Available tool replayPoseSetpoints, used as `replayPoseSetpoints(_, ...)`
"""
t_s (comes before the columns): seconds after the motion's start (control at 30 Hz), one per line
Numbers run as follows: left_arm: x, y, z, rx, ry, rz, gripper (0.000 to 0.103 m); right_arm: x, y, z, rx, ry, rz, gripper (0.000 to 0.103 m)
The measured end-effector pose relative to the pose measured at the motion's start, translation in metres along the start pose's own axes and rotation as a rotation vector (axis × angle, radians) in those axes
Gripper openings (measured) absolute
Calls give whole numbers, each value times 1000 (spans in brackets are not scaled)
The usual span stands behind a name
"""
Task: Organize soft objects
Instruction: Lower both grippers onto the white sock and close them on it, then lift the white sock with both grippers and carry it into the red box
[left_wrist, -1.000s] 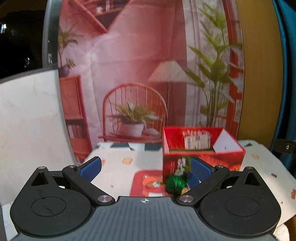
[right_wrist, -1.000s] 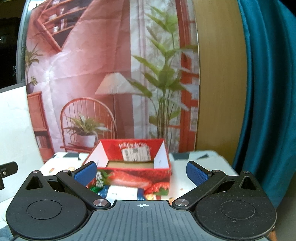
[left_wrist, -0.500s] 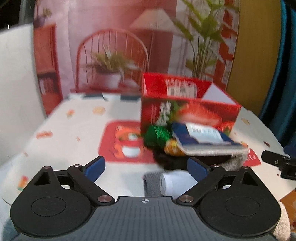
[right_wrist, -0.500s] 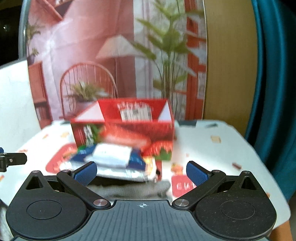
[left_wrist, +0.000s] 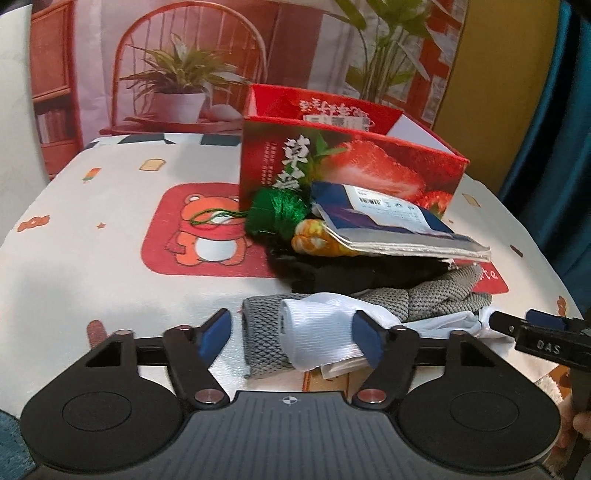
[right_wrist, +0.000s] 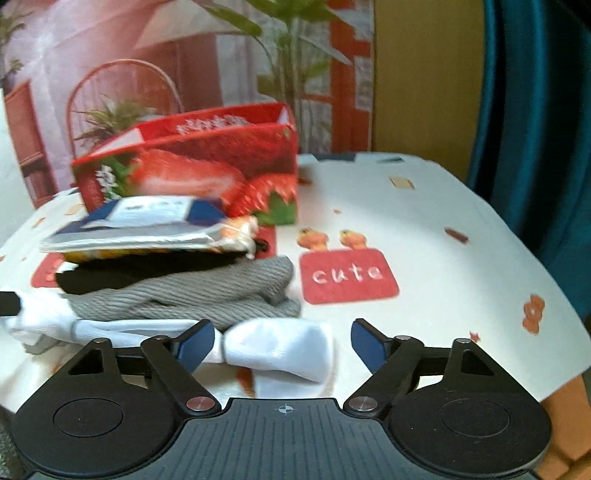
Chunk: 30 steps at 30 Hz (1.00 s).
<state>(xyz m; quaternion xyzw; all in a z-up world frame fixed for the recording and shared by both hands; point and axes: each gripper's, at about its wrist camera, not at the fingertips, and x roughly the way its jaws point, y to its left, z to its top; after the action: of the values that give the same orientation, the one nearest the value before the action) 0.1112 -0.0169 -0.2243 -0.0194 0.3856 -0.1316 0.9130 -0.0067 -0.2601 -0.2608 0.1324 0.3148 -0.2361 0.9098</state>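
Left gripper (left_wrist: 290, 341): jaws part-way in and have just been closing. One end of the white sock (left_wrist: 317, 338) lies between them, its right edge at the right pad, a clear gap at the left pad. Not clamped yet.

Right gripper (right_wrist: 282, 345): jaws have likewise just been closing. The other end of the white sock (right_wrist: 280, 350) sits between them, close to the left pad, well apart from the right pad. No grip here either.

The sock lies stretched across the near edge of the table (left_wrist: 92, 240), at the front of the pile. Under and behind it, a grey knitted piece (left_wrist: 391, 302). On that, a black garment (left_wrist: 351, 273), then a flat packet with a printed label (left_wrist: 384, 221), a yellow-orange soft item (left_wrist: 314, 240) and a green tassel (left_wrist: 277, 214). The red strawberry box (left_wrist: 351, 162) stands open behind the pile, touching it or very nearly.

Risks, as I judge them:
- Grey knit is touching the sock at the left jaws. A deep close may pinch both layers and drag the knit up.
- Knit dragged means the stack above tips; the packet slides off first, being slick and overhanging.
- The sock is off-centre in both grippers; an uneven close could leave only an edge caught, and it slips on the lift.
- The two ends pulled apart too hard stretch the sock rather than raise it.
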Motion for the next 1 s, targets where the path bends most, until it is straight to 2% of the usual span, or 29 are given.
replayPoseSetpoints(0.03, 0, -1, 0, -2, 6, -7, 63, 3, -2, 0, 11, 6, -3, 73)
replayPoseSetpoints(0.1, 4, -1, -1, -12, 18, -24, 51, 9, -7, -3, 38, 19, 3, 70)
replayPoseSetpoints(0.2, 8, 0, -3, -23, 29, -37, 43, 17, -10, -5, 60, 42, 25, 67)
replayPoseSetpoints(0.47, 15, 2, -5, -34, 54, -46, 42, 26, -9, -8, 66, 78, 60, 57)
replayPoseSetpoints(0.53, 14, 4, -5, -41, 49, -56, 37, 25, -8, -8, 65, 77, 64, 55)
replayPoseSetpoints(0.6, 11, 3, -5, -30, 34, -66, 28, 23, -7, -7, 59, 73, 68, 47)
replayPoseSetpoints(0.77, 0, -2, -2, 13, -9, -46, 19, 8, -3, -1, 38, 27, 89, 32)
replayPoseSetpoints(1.0, -21, 8, 5, -23, -53, -19, 18, -23, 11, 16, -16, -77, 148, 27)
